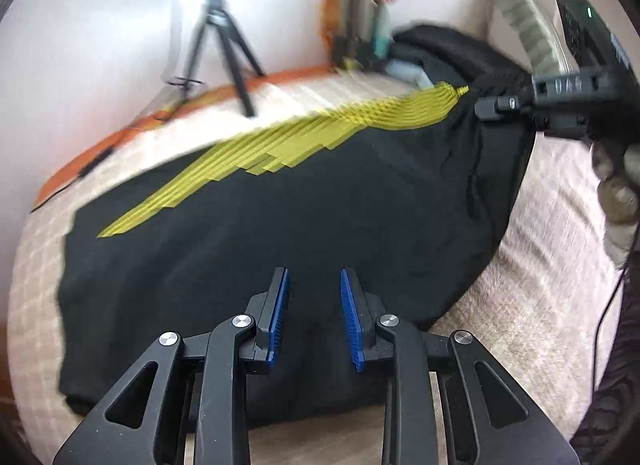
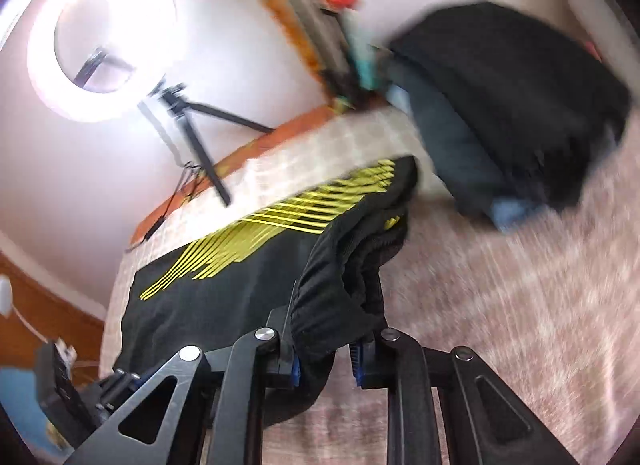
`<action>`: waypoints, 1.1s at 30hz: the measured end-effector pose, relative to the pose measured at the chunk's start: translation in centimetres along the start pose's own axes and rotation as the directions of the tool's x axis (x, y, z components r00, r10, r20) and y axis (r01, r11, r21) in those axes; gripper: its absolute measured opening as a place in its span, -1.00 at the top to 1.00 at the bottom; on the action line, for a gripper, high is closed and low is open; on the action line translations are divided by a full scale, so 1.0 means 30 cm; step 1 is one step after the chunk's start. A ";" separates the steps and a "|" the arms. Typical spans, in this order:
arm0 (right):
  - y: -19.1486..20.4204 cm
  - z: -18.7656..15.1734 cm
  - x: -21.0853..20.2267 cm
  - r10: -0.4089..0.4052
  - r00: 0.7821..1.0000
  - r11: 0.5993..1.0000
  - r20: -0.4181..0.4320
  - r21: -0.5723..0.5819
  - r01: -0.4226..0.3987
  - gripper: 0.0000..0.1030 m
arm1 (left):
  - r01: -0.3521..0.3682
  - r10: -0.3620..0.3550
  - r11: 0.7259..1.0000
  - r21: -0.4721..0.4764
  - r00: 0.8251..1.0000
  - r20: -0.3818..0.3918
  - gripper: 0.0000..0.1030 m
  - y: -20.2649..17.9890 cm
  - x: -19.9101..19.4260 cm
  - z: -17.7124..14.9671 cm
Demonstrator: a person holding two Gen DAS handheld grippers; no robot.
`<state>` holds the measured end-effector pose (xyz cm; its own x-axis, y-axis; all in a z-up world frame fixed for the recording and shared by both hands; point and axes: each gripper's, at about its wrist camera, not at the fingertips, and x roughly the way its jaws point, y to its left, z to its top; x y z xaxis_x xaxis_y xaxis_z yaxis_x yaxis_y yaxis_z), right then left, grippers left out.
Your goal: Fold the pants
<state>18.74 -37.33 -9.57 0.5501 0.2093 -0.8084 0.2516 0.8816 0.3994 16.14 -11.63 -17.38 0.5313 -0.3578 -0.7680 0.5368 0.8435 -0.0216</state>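
Black pants (image 1: pixel 304 225) with a yellow striped panel (image 1: pixel 280 141) lie spread across a bed (image 1: pixel 532 305) covered in a pale checked blanket, with a heap of dark clothes (image 2: pixel 516 105) beyond them near the wall. The right tongs (image 2: pixel 324 361) are clamped on the gathered waistband, lifting that end off the blanket; in the left wrist view they appear at the pants' far right edge (image 1: pixel 492 109). The left tongs (image 1: pixel 314 321) hover over the near edge of the fabric, their 2 blue pads parted with nothing between them. The step in hand looks like bringing the raised waistband over toward the other end. To do it well, the left tongs would best close on the matching near corner so both sides travel together, keeping the cloth taut and the edges aligned. A single-sided lift risks dragging the fabric into a twisted bunch. Both views are blurred by motion, so fine creases cannot be read.
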 end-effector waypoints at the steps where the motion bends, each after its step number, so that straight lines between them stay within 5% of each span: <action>1: 0.045 0.012 -0.005 -0.004 1.000 0.999 0.003 -0.047 0.004 0.67 | -0.007 0.008 1.000 -0.026 1.000 0.013 0.52 0.033 -0.031 0.000; 5: 0.243 0.033 -0.013 -0.017 1.000 0.972 0.010 -0.236 0.018 0.68 | -0.043 0.055 0.987 -0.156 0.996 0.074 0.52 0.224 -0.182 -0.026; 11: 0.608 -0.036 0.057 -0.019 1.000 0.856 -0.017 -0.517 0.008 0.73 | -0.111 0.154 0.933 -0.343 0.983 0.102 0.51 0.507 -0.337 -0.130; 16: 0.888 -0.190 0.187 -0.032 0.997 0.709 -0.075 -0.705 -0.030 0.78 | -0.132 0.191 0.888 -0.440 0.977 0.092 0.51 0.653 -0.403 -0.233; 21: 1.084 -0.393 0.324 -0.074 0.988 0.550 -0.138 -0.832 -0.075 0.83 | -0.139 0.199 0.873 -0.468 0.977 0.081 0.51 0.704 -0.427 -0.297; 25: 1.159 -0.508 0.382 -0.106 0.982 0.461 -0.159 -0.882 -0.094 0.83 | -0.130 0.196 0.865 -0.485 0.977 0.087 0.51 0.737 -0.448 -0.322; 30: 1.163 -0.518 0.395 -0.083 0.979 0.476 -0.184 -0.871 -0.123 0.67 | -0.111 0.178 0.870 -0.481 0.979 0.096 0.51 0.737 -0.441 -0.319; 33: 1.125 -0.462 0.353 0.013 0.960 0.535 -0.280 -0.809 -0.243 0.26 | -0.097 0.162 0.879 -0.468 0.982 0.101 0.51 0.714 -0.433 -0.312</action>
<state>22.03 0.50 -10.65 0.3088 0.3307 -0.8918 -0.6436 0.7630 0.0601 14.59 14.86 -13.86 0.6743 -0.2552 -0.6930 0.1137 0.9631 -0.2441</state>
